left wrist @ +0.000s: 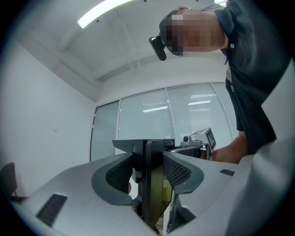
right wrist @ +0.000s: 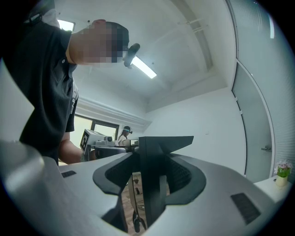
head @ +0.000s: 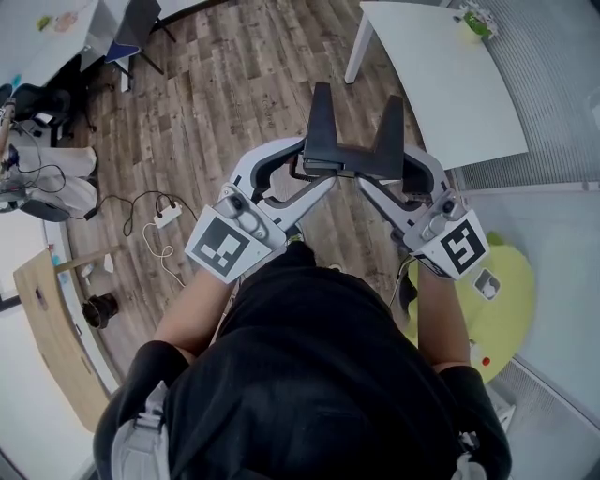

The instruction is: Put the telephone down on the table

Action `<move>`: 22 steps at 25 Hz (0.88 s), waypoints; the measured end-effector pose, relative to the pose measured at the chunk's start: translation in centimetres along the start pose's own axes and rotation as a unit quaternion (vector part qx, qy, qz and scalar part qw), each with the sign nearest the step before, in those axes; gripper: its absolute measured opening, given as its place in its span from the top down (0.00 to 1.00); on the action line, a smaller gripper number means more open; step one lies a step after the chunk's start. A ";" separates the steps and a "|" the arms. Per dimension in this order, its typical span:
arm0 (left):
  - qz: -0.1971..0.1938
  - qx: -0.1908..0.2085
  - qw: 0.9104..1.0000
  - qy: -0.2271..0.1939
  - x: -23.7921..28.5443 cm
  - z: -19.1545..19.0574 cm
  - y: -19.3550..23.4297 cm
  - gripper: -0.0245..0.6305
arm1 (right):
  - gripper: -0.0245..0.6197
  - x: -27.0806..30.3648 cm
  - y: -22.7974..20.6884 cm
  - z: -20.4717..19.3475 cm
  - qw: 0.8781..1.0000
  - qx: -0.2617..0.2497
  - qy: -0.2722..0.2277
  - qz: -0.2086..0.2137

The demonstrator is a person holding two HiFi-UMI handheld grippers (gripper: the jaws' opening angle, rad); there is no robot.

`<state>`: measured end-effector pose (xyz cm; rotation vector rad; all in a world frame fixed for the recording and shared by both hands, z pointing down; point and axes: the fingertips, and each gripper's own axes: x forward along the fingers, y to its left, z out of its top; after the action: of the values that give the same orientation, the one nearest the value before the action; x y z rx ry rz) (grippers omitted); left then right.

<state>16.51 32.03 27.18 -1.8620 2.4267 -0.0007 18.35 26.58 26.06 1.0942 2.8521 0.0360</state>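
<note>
1. At 8 o'clock in the head view a pale wooden panel lies by the wall. Near it, at 9 o'clock, a white power strip with trailing cables lies on the brown wood-plank floor.
2. The left claw, grey-white with a square-marker cube on its body, reaches in from 8 o'clock towards the centre. In the left gripper view its two mesh-textured pads press on either side of a dark slab, so it is clamped on the telephone.
3. The black, angular telephone is just above the centre of the head view. It is held in the air between both claws, above the floor and in front of the person's dark-shirted body. Its two tapered ends point towards 12 o'clock and its low middle bar lies across between the claw tips. It is well apart from the bench.
4. The right claw comes in from 4 o'clock. In the right gripper view its pads close on the same dark slab, so it too is clamped on the telephone.
5. At 1 o'clock stands the white, rectangular bench, with a small green potted plant at its far corner.
6. At 4 o'clock a round yellow-green mat lies on the floor.
</note>
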 end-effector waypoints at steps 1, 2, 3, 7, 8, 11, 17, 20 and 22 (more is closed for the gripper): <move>-0.004 0.000 1.000 0.001 0.0 0.1 0.7 0.65 | 0.61 0.6 -0.3 0.0 1.000 0.000 0.003 -0.003; -0.007 -0.001 1.000 0.001 0.0 0.0 1.4 0.65 | 0.61 1.2 -0.6 0.0 1.000 -0.001 0.005 -0.007; -0.010 -0.002 1.000 0.002 0.1 -0.1 2.0 0.65 | 0.61 1.7 -0.9 -0.2 1.000 -0.001 0.006 -0.010; -0.013 -0.008 1.000 0.003 0.9 -0.3 5.2 0.65 | 0.61 4.2 -2.9 -0.3 1.000 0.010 0.003 -0.008; -0.014 -0.009 1.000 0.005 1.4 -0.2 6.3 0.65 | 0.61 4.9 -3.8 -0.3 1.000 0.011 0.005 -0.009; -0.020 -0.006 1.000 0.006 1.9 -0.6 7.1 0.65 | 0.61 5.4 -4.7 -0.8 1.000 0.011 0.010 -0.017; -0.023 -0.010 1.000 0.004 2.5 -1.9 6.9 0.65 | 0.61 4.8 -5.1 -2.1 1.000 0.008 0.009 -0.022; -0.023 -0.009 1.000 0.004 2.9 -2.5 7.2 0.65 | 0.61 4.8 -5.6 -2.6 1.000 0.009 0.008 -0.023; -0.020 -0.008 1.000 0.004 3.3 -2.6 7.6 0.65 | 0.61 5.1 -6.3 -2.6 1.000 0.007 0.006 -0.024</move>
<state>8.21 30.71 29.22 -1.9213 2.4016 0.0098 10.14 25.36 27.99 1.0317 2.8917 0.0186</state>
